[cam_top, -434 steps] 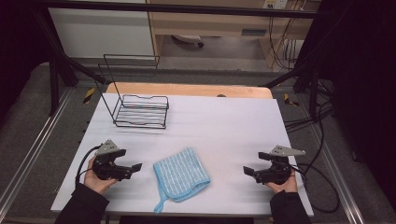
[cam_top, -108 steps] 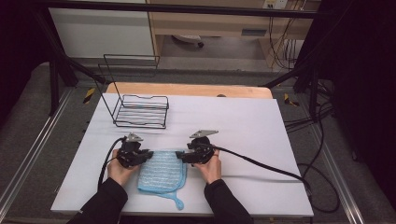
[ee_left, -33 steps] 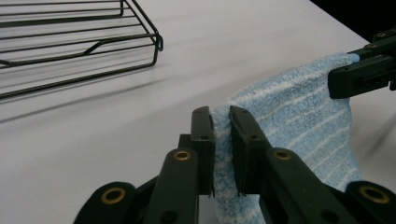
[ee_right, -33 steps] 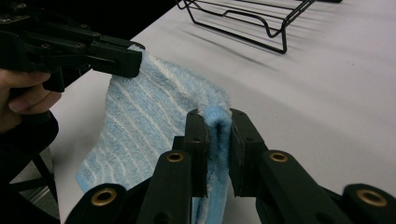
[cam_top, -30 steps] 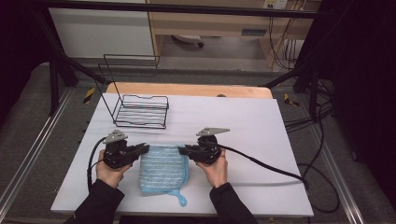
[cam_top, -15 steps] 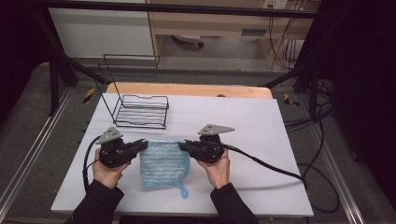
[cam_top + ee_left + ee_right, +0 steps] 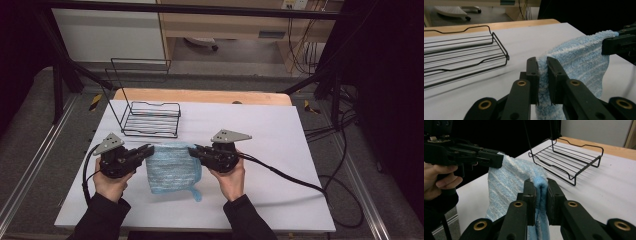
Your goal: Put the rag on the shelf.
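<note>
A light blue striped towel [image 7: 171, 167] hangs between both grippers above the white table [image 7: 280, 145], its lower edge and hanging loop still near the surface. My left gripper [image 7: 148, 149] is shut on the towel's far left corner; in the left gripper view the towel [image 7: 579, 60] is pinched between the jaws of my left gripper [image 7: 543, 65]. My right gripper [image 7: 192, 150] is shut on the far right corner; in the right gripper view the towel [image 7: 509, 182] folds over into my right gripper [image 7: 541, 185].
A black wire rack [image 7: 150, 117] with a tall back frame stands just beyond the towel at the table's back left. A wooden board edge [image 7: 200, 95] runs along the far side. Cables [image 7: 290, 175] trail right across the table.
Both grippers have lifted the towel's far edge off the table and carried it away from the person toward the rack. The towel now hangs instead of lying flat.
</note>
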The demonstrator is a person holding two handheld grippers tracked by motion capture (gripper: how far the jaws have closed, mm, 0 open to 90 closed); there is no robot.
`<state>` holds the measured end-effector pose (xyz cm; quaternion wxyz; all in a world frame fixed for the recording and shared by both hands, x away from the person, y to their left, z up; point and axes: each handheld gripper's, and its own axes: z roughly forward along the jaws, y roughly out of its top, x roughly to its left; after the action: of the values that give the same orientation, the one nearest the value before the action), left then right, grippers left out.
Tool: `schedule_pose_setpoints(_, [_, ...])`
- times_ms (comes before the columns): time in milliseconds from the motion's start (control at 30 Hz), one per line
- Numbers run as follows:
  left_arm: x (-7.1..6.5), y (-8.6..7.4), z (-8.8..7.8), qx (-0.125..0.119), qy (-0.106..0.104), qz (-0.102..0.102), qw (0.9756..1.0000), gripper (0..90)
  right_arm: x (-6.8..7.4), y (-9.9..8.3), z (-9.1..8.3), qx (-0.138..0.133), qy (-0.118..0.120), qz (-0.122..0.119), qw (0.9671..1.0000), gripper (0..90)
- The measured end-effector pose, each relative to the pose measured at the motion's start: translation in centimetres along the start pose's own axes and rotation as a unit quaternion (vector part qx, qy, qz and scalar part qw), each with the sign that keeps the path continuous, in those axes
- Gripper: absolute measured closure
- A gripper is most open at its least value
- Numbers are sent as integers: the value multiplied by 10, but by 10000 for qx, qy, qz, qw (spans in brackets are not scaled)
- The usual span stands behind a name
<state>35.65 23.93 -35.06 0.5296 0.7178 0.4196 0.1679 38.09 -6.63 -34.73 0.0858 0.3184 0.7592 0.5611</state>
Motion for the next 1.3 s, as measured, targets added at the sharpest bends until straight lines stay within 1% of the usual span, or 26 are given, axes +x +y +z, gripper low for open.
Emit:
schedule_pose_setpoints(167, [0,5,-6,-151,37,5,9999,801,4,6,0,-88,-19,-82,9999,807])
schedule_pose_setpoints(267, [0,8,-9,-236,54,21,9997,802,8,13,-1,-192,-58,-167,9997,809])
schedule_pose_setpoints(367, [1,12,-12,-333,73,34,9994,802,9,16,-1,-250,-55,-187,9995,809])
schedule_pose_setpoints(467, [1,17,-14,-440,93,39,9990,803,11,20,-1,-320,-69,-233,9992,809])
schedule_pose_setpoints(500, [1,19,-15,-476,104,47,9988,803,13,23,-1,-373,-92,-283,9989,810])
schedule_pose_setpoints(767, [2,26,-18,-661,129,119,9977,804,17,33,-2,-539,-144,-375,9977,811])
schedule_pose_setpoints(933, [5,33,-23,-815,153,86,9965,805,22,42,0,-682,-136,-474,9964,812])
schedule_pose_setpoints(1100, [7,43,-29,-951,226,158,9951,805,27,50,1,-785,-167,-553,9952,812])
schedule_pose_setpoints(1200, [8,47,-33,-1039,238,158,9942,806,30,57,2,-878,-190,-593,9942,812])
schedule_pose_setpoints(1300, [10,52,-35,-1128,239,156,9932,806,31,61,2,-920,-202,-607,9937,812])
